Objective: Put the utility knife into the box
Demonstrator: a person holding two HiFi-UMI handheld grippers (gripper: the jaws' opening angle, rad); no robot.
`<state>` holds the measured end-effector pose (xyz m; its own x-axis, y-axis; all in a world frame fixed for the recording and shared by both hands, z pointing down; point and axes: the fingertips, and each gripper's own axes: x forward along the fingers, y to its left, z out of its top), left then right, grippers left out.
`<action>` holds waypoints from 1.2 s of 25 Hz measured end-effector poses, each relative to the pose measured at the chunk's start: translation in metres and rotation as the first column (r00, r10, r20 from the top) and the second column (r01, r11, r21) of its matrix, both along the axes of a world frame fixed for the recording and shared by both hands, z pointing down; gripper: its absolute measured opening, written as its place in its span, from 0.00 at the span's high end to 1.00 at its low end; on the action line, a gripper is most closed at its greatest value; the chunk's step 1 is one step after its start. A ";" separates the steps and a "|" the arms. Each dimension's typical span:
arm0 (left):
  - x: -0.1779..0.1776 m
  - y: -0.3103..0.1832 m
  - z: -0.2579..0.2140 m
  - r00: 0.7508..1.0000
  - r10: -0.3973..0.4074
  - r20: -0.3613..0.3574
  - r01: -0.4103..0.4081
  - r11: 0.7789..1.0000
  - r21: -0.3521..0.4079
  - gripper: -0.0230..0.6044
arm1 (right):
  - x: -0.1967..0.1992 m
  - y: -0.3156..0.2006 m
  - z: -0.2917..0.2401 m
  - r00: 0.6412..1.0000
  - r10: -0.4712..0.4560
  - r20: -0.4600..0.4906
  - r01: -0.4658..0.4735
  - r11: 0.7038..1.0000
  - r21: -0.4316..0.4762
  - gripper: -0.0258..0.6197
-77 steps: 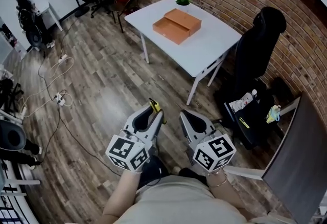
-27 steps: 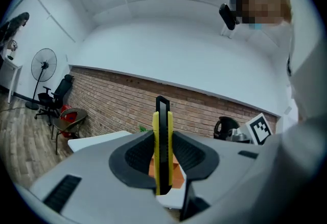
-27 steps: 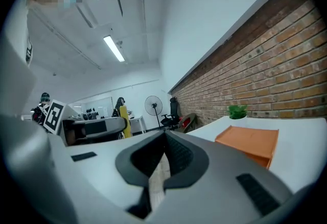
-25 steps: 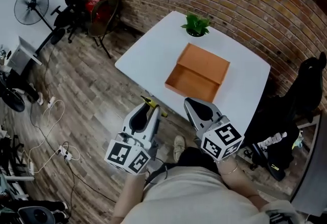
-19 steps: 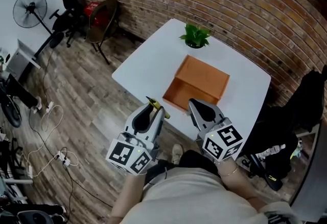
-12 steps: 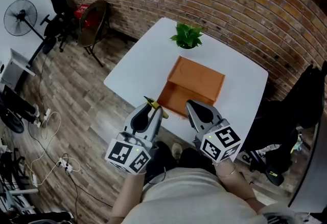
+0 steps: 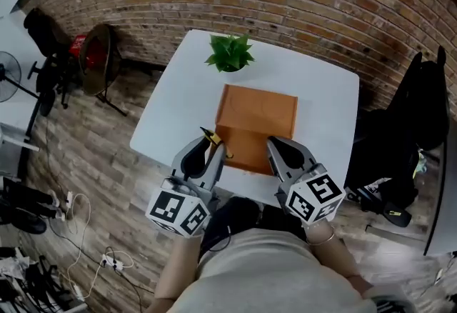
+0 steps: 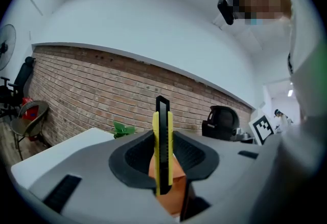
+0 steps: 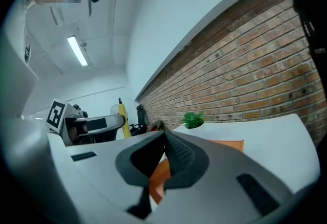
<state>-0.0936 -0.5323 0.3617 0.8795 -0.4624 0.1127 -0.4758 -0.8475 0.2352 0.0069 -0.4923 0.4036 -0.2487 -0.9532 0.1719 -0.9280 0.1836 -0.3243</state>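
One knife [image 8: 162, 146], one box [image 7: 255, 126], one plant [image 7: 230, 54]

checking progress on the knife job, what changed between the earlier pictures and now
The person has walked up to the white table. The left gripper and right gripper, earlier over the floor, now reach its near edge by the orange box. Unchanged: the left still clamps the utility knife, the right is shut and empty, and the box and plant sit where they were.

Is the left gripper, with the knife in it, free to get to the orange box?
Probably yes. The left gripper, shut on the utility knife, hangs at the near edge of the table beside the orange box; nothing stands between them, and the plant sits behind the box.
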 end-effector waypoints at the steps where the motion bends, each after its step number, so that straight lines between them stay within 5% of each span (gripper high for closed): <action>1: 0.005 -0.004 -0.001 1.000 0.026 0.007 -0.026 1.000 0.001 0.79 | 0.003 -0.003 0.001 1.000 0.024 0.011 -0.024 1.000 -0.002 0.96; 12: 0.035 -0.035 0.012 0.955 0.255 0.149 -0.263 0.964 0.035 0.79 | 0.025 -0.010 0.013 0.973 0.224 0.049 -0.222 0.974 -0.042 0.96; 21: 0.077 -0.023 0.056 0.801 0.422 0.426 -0.492 0.868 0.067 0.79 | 0.057 0.022 0.029 0.929 0.368 0.033 -0.364 0.927 -0.093 0.96; 26: 0.105 0.002 0.069 0.726 0.497 0.475 -0.590 0.805 0.058 0.79 | 0.073 0.040 0.032 0.905 0.422 0.058 -0.415 0.904 -0.103 0.96; 30: 0.112 0.014 0.090 0.629 0.535 0.564 -0.667 0.744 0.038 0.79 | 0.076 0.050 0.036 0.892 0.447 0.065 -0.438 0.891 -0.115 0.96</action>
